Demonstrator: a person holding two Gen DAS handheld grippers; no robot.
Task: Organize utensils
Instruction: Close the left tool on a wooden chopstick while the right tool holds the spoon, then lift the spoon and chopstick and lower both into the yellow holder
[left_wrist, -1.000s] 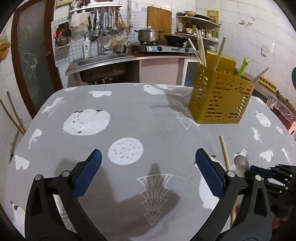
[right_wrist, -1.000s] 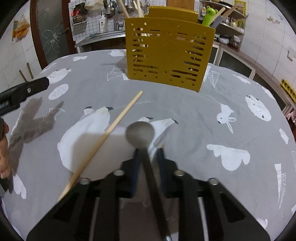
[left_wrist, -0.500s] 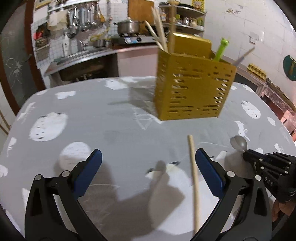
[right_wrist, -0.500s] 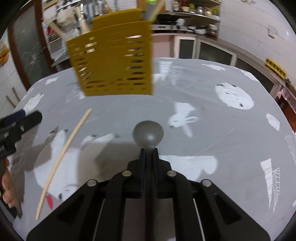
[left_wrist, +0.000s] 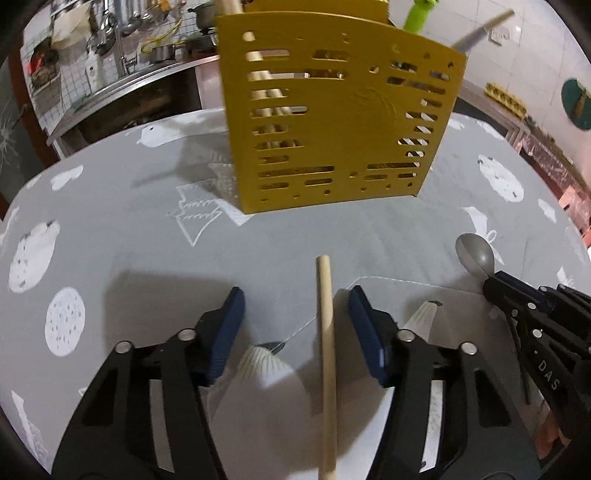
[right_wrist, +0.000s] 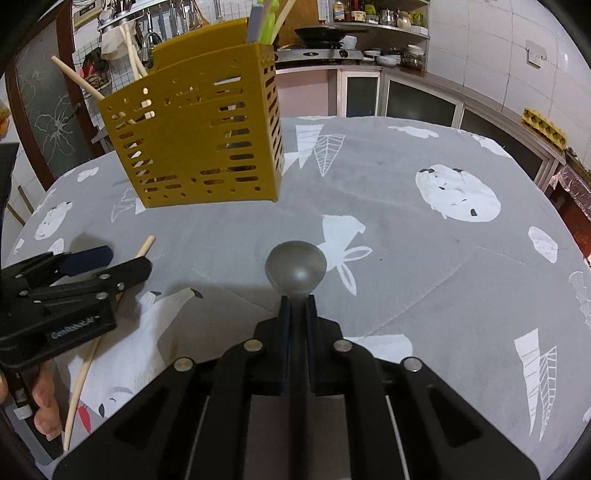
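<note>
A wooden chopstick (left_wrist: 327, 354) lies on the grey tablecloth (left_wrist: 129, 229), pointing at the yellow slotted utensil holder (left_wrist: 332, 110). My left gripper (left_wrist: 295, 325) is open, its blue pads on either side of the chopstick, nearer the right pad. My right gripper (right_wrist: 297, 310) is shut on the handle of a grey spoon (right_wrist: 295, 264), bowl forward, held just above the cloth. The spoon (left_wrist: 474, 253) and right gripper (left_wrist: 517, 295) show at the right of the left wrist view. The holder (right_wrist: 199, 136) holds several chopsticks and a green utensil.
The left gripper (right_wrist: 85, 266) sits over the chopstick (right_wrist: 110, 325) at the left of the right wrist view. The round table drops off on all sides. A kitchen counter with a sink (left_wrist: 122, 85) and stove stands behind.
My left gripper moved forward and right over the chopstick and its jaws narrowed around it. My right gripper closed on the spoon and swung right, away from the holder.
</note>
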